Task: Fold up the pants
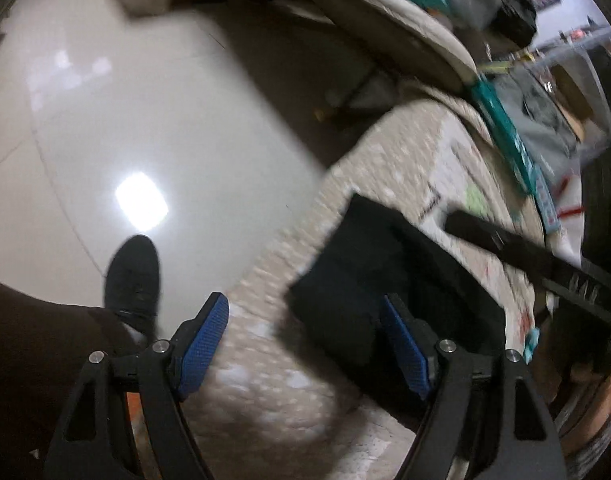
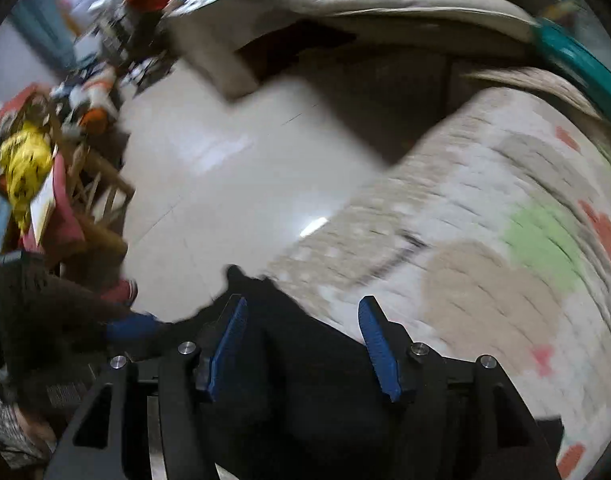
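Note:
The black pants [image 1: 365, 264] lie folded into a rough rectangle on a patterned beige cover [image 1: 273, 368]. In the left wrist view my left gripper [image 1: 305, 312] is open above the cover, its right finger over the pants' near edge, nothing between the pads. The other gripper's black frame [image 1: 545, 264] crosses the right side. In the right wrist view my right gripper [image 2: 301, 324] is open, and the pants [image 2: 305, 360] lie under and between its fingers. Both views are motion-blurred.
A glossy pale tiled floor [image 1: 145, 120] lies to the left, with the person's black shoe [image 1: 133, 276] on it. A beige cushion edge [image 1: 405, 28] and teal fabric [image 1: 505, 136] lie at the back. Wooden furniture with cluttered clothes [image 2: 45, 184] stands at the left.

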`<state>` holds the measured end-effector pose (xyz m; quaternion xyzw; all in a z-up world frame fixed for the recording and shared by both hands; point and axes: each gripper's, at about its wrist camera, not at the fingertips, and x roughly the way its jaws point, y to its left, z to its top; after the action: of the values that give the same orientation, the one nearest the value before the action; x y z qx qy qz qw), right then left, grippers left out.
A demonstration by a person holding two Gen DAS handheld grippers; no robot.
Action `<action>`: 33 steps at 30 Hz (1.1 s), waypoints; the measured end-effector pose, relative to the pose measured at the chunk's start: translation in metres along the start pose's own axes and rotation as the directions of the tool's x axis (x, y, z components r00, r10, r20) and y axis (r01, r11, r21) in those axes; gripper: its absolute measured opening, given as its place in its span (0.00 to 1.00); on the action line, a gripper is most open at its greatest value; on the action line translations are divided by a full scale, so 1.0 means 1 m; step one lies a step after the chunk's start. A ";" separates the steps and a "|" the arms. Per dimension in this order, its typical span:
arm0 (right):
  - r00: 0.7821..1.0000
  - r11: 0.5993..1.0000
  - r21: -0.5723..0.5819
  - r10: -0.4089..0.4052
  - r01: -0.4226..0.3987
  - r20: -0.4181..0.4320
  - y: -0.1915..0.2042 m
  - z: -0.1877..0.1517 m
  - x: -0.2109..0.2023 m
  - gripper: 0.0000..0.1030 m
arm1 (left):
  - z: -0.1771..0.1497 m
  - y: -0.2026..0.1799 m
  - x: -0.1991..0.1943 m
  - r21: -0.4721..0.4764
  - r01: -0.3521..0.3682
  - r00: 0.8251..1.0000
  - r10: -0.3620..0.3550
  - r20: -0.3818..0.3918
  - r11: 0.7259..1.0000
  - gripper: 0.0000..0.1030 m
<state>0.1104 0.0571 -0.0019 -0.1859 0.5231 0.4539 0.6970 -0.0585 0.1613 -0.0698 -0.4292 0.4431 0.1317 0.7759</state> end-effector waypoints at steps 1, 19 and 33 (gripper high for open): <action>1.000 0.999 -0.038 -0.005 0.004 -0.029 0.011 0.007 0.011 0.61 | 0.000 0.001 0.010 -0.013 0.006 1.000 -0.006 -0.030 1.000 0.75; 0.984 0.968 -0.232 -0.125 0.093 -0.125 0.066 0.016 0.050 0.16 | 0.002 -0.024 0.009 0.044 0.147 0.983 -0.140 -0.122 0.988 0.23; 0.986 0.994 0.014 -0.106 0.105 0.127 0.018 -0.040 -0.075 0.16 | -0.039 -0.127 -0.019 0.301 0.199 0.976 -0.162 -0.144 0.933 0.23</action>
<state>0.0705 0.0045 0.0539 -0.1815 0.4684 0.4254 0.7528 -0.0172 0.0588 0.0057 -0.3464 0.4618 -0.0375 0.8157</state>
